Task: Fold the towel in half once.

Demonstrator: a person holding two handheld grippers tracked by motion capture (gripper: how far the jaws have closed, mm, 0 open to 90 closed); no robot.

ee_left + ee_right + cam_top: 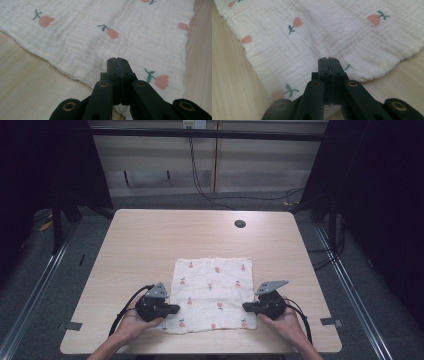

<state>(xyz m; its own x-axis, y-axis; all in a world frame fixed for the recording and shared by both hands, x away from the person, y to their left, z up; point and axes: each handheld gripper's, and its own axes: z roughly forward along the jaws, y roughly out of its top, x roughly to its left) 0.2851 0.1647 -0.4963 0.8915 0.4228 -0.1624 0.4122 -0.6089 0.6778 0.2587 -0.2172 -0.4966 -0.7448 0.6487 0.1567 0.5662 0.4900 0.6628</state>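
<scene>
Both hands sit at the near edge, left claw (pixel 172 309) and right claw (pixel 246 307) each with jaws pressed closed over a near corner of the tulip-print cloth (pixel 212 292), flat on the surface (pixel 150 240), seemingly ready to fold it.

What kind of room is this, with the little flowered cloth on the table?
Probably a lab recording station, not a home: a bare wooden table inside a dark metal frame, loose cables on the floor, and hand-held tongs at the cloth.
</scene>
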